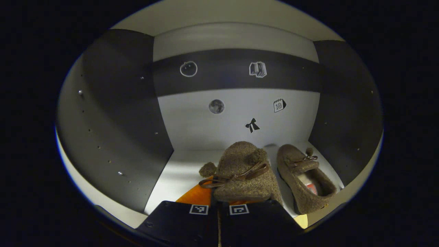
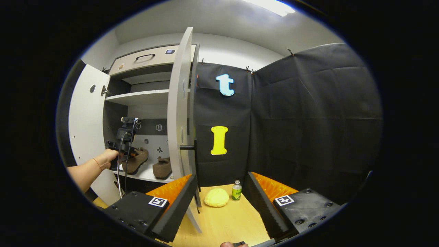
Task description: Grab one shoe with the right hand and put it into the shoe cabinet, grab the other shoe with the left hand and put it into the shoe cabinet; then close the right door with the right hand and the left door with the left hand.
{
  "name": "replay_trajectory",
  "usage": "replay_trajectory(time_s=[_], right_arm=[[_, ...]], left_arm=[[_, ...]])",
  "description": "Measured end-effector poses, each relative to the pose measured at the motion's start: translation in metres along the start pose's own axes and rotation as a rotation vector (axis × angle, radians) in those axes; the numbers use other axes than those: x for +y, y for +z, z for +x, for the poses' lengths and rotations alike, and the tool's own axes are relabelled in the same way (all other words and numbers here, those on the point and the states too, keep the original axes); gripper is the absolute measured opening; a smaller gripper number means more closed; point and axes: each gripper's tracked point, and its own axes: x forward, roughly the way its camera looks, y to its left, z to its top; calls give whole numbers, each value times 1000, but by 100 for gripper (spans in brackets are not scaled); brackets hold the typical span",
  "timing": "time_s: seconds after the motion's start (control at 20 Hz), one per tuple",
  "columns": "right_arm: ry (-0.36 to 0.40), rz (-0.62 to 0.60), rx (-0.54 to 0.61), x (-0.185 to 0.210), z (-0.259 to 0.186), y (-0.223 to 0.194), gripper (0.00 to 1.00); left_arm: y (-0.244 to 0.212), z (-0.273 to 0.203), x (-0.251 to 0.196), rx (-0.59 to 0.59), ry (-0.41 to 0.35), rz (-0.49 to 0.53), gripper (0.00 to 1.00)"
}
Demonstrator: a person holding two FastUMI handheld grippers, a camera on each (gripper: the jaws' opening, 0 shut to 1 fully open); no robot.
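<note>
Shoes, both fuzzy brown with laces: one [image 1: 245, 175] at lower centre, pinched by the closed left hand-held gripper [image 1: 219, 207]; the other [image 1: 305, 178] beside it on the cabinet shelf [image 1: 181, 171]. Right hand-held gripper [image 2: 221, 202] gapes wide, empty.

We see black cloth walls [image 2: 308, 113] at 3 o'clock in the right gripper view, a pale ceiling [image 2: 212, 20] with a bright light [image 2: 271, 7] at 12 o'clock, and a light wooden floor [image 2: 226, 219] at 6 o'clock.
</note>
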Motion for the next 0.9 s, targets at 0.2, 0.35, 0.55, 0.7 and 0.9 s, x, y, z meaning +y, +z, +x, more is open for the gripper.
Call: replay_trajectory(time_s=[0.2, 0.35, 0.55, 0.7, 0.9], right_arm=[[-34, -13, 6, -18, 0, -4, 97], [-53, -10, 12, -26, 4, -5, 97], [-69, -13, 7, -30, 7, -4, 97], [-63, -19, 15, -28, 8, -7, 97], [-46, -1, 17, -23, 11, -7, 97]], left_arm=[[-5, 37, 8, 59, 34, 21, 8], [-7, 58, 11, 87, 53, 22, 8], [-14, 74, 6, 116, 61, 33, 8], [-13, 72, 2, 115, 55, 46, 9], [-13, 60, 1, 106, 48, 38, 26]])
